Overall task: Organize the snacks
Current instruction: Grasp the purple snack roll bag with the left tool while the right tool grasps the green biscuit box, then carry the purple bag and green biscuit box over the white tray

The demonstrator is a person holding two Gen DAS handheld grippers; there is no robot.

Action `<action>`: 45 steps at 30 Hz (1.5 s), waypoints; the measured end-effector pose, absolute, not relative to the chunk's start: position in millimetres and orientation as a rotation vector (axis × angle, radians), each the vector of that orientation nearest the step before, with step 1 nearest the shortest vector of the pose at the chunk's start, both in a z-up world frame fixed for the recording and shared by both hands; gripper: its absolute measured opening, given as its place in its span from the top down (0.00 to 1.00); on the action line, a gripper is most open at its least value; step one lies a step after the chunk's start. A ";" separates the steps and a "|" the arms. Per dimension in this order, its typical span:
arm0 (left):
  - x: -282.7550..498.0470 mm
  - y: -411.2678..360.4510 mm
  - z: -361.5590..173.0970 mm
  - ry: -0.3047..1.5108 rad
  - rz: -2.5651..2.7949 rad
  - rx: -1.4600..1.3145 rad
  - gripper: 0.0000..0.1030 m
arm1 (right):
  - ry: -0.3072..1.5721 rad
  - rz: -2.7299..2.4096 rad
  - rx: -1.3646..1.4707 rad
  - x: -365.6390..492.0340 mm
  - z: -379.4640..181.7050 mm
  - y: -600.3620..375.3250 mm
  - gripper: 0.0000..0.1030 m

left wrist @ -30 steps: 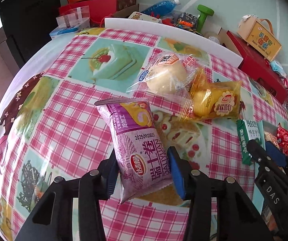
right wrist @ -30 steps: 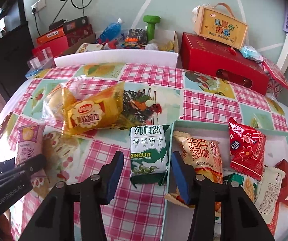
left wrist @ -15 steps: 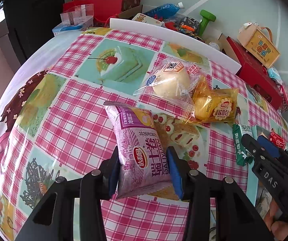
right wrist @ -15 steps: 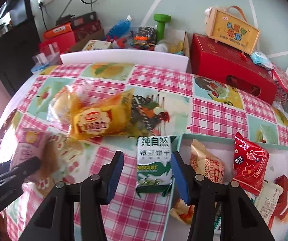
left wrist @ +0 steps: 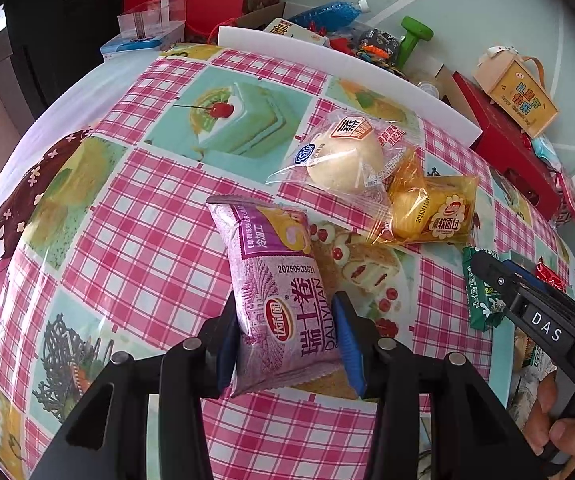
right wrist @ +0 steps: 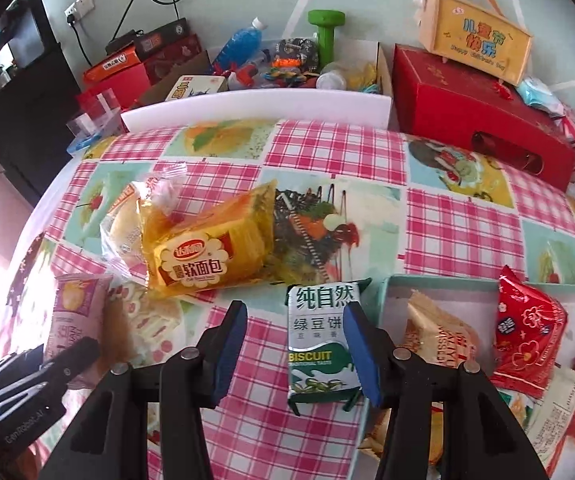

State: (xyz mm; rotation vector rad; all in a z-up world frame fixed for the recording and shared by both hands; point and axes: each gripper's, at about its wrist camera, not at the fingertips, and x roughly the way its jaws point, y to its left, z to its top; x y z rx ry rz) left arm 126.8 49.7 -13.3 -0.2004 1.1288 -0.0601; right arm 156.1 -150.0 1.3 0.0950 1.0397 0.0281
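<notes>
Snacks lie spread over our checked tablecloth [left wrist: 135, 240], and we read them from left to right. Farthest left, our left gripper [left wrist: 287, 344] has its blue pads pressed against both sides of the purple Swiss-roll packet [left wrist: 279, 292], the jaws drawn in to the packet's width; its lower end is pinched between them and its upper end points away from us. In the right wrist view the same packet shows at the left edge, partly behind the gripper's black fingers. Next comes the clear-wrapped steamed bun [left wrist: 343, 160], lying flat, with the yellow soft-bread packet [left wrist: 431, 212] overlapping its right end. Right of that lies the green biscuit packet [right wrist: 321, 344], flat on the cloth just beside the left wall of the teal tray [right wrist: 391, 284]. Our right gripper [right wrist: 295, 344] stands over it with jaws part open: the right pad sits at the packet's right edge, while the left pad is clear of it with bare cloth between, so nothing is gripped. Inside the tray we see an orange-and-white packet [right wrist: 435, 336] and, further right, a red packet [right wrist: 527, 340] leaning on other wrappers. Beyond the table's far edge stand a white tray of oddments [right wrist: 255, 108] and a red gift box [right wrist: 475, 112].
</notes>
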 end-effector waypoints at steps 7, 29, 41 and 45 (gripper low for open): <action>129.0 49.3 -14.3 1.132 -0.058 -0.198 0.56 | 1.044 -0.015 0.088 168.4 -1.1 -157.5 0.47; 123.0 45.9 -11.5 1.139 -0.083 -0.203 0.60 | 1.062 -0.013 0.079 105.6 -19.0 -128.5 0.59; 112.8 37.3 4.5 1.109 -0.107 -0.241 0.60 | 0.963 -0.033 0.151 59.4 14.7 -130.5 0.59; 106.0 30.7 18.8 1.075 -0.125 -0.235 0.60 | 0.928 -0.024 0.148 47.1 29.0 -132.7 0.59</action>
